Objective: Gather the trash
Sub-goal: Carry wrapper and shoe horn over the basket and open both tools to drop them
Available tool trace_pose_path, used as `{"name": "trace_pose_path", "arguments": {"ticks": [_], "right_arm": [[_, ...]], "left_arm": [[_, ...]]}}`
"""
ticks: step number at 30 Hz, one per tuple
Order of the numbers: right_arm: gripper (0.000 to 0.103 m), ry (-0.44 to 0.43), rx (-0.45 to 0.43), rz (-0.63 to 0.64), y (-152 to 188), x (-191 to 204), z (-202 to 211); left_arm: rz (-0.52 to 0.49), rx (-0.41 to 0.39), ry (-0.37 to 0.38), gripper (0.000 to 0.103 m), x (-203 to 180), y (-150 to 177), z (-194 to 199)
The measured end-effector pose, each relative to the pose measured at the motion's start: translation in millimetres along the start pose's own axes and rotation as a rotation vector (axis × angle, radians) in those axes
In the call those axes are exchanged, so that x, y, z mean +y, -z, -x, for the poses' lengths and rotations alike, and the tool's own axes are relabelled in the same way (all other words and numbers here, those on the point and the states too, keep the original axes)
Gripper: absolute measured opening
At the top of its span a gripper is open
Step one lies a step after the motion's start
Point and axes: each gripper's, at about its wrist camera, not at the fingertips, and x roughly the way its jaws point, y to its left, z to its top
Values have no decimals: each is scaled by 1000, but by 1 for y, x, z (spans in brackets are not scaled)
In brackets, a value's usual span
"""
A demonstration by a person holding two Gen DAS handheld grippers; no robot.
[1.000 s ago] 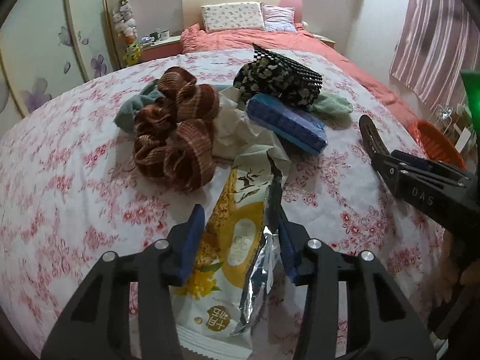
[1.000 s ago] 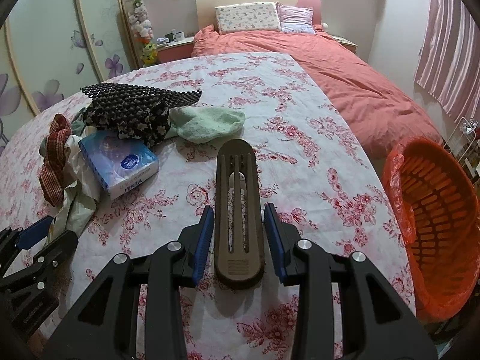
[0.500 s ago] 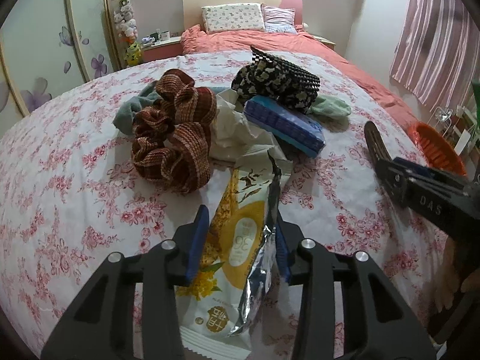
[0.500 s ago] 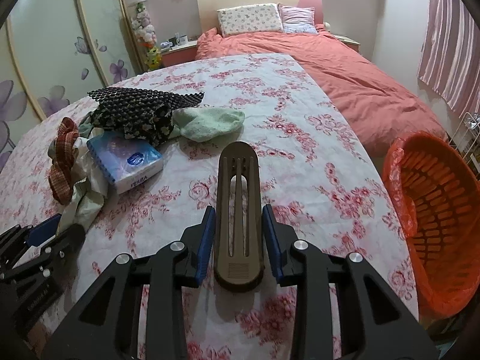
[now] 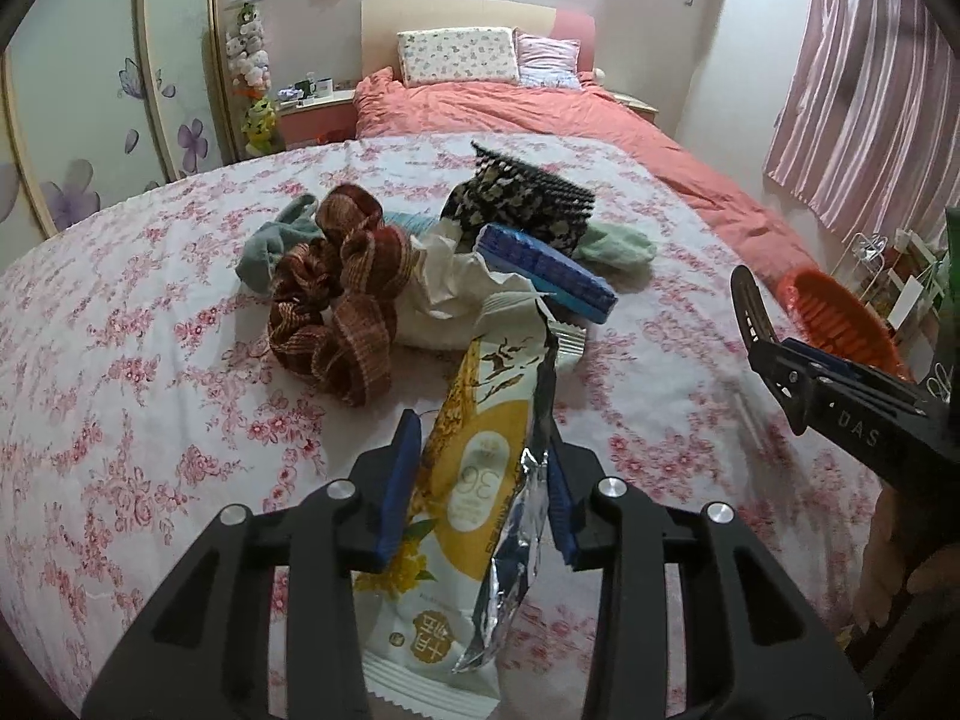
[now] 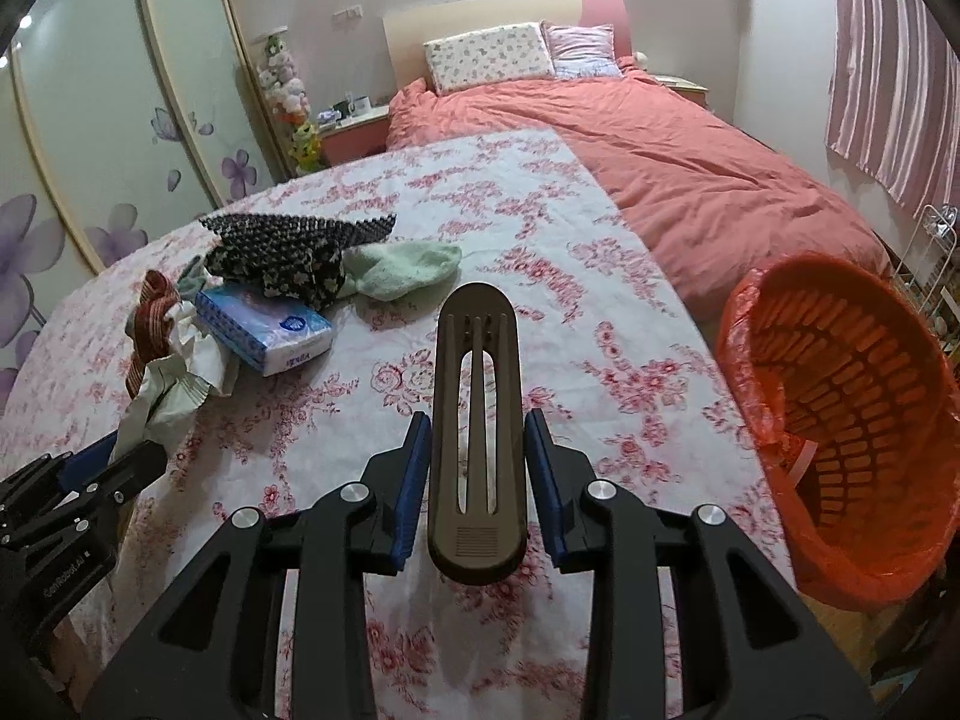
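Your landmark is the flowered bedspread, the biggest thing in front of you, white with red blossoms, with the coral duvet lying past its far edge. Off the bedspread's right edge stands the orange trash basket, lined with an orange bag and tilted so that its mouth faces you; from the left wrist view only its rim shows, beyond the bedspread's right side.

Near the middle of the bedspread sits a heap of things. The brown plaid scarf is crumpled on the heap's left, touching a pale crumpled paper bag. The black patterned cloth lies at the heap's far side, with a pale green sock just beside it on the right. The blue tissue pack rests against the black cloth, on the side nearer to you.

Your left gripper is clamped on the yellow snack wrapper. Its jaws have just been closing, and the blue pads now press the wrapper's sides, its torn foil edge hanging by the right pad. The wrapper's far end reaches the paper bag on the bedspread.

Your right gripper holds the brown slotted plastic piece lengthwise between its pads, above the bedspread's near right part, with the basket well off to its right.
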Motion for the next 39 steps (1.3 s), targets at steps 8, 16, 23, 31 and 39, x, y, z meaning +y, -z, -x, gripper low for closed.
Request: {"name": "trace_pose_path", "arguments": {"ticks": [8, 16, 23, 31, 39], "right_arm": [[33, -19, -49, -20, -6, -9, 19], [33, -16, -66, -34, -7, -18, 27], [33, -1, -116, -45, -12, -31, 49], [33, 76, -195, -103, -17, -79, 82], [33, 140, -223, -232, -10, -153, 91]], "left_arm": [[15, -65, 40, 38, -3, -7, 37], [10, -154, 54, 38, -6, -25, 74], [-18, -170, 102, 38, -37, -43, 75], [-77, -163, 240, 38, -107, -62, 60], [-157, -106, 377, 38, -195, -74, 25]]}}
